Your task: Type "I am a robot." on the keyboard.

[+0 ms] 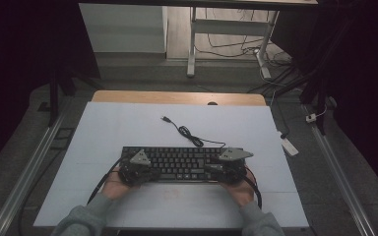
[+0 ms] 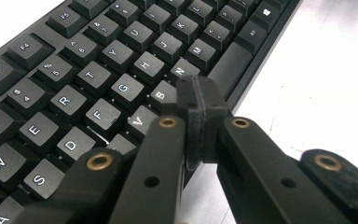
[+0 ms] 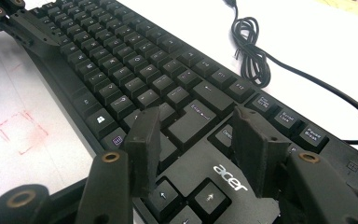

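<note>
Black keyboard (image 1: 179, 163) flat on white table (image 1: 128, 128), cable (image 1: 189, 133) trailing behind. Left hand-held gripper (image 2: 200, 100) closed, empty, over the B and N keys. Right hand-held gripper (image 3: 198, 135) parted, empty, above the arrow keys.

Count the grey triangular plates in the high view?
2. One plate sits on the left tool over the keyboard's left end, the other on the right tool over its right end.

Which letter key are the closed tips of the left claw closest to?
The N key: the shut left gripper has its tips at that key's near edge, with B just beside; the other letters lie farther off.
</note>
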`<state>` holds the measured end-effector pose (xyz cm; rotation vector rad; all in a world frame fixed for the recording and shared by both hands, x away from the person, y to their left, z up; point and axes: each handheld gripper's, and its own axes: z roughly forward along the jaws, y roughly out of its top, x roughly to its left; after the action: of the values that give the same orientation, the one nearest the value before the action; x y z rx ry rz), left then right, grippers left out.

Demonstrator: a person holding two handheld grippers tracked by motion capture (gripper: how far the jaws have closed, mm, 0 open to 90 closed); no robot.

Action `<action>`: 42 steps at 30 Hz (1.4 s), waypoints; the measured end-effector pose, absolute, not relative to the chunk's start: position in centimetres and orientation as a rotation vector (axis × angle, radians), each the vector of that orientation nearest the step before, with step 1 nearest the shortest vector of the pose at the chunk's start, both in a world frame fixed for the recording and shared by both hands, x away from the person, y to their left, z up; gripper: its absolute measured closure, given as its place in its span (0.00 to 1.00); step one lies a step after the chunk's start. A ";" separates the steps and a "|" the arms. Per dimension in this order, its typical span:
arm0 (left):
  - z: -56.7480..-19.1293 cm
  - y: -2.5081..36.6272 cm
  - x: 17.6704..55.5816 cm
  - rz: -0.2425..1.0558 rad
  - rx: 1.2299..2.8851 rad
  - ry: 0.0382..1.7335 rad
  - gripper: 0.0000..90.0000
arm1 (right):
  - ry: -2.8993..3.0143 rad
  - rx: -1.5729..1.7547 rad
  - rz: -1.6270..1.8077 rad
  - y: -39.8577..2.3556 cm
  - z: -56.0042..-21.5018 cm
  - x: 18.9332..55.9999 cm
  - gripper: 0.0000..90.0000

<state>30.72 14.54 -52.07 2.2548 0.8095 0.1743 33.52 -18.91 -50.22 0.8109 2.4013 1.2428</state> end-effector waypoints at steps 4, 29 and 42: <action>-52.2 14.5 30.7 0.177 2.263 0.813 0.99 | 2.401 0.811 1.242 -18.9 -50.2 33.5 0.58; -50.3 16.0 30.3 0.297 2.131 0.900 0.48 | 2.399 0.804 1.246 -18.9 -50.1 33.4 0.58; -49.2 18.0 30.4 0.324 2.067 0.990 0.32 | 2.398 0.804 1.249 -19.0 -50.1 33.4 0.57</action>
<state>30.37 18.03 -49.15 2.0672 0.9895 0.3244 33.40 -18.99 -50.06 0.8040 2.3983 1.2486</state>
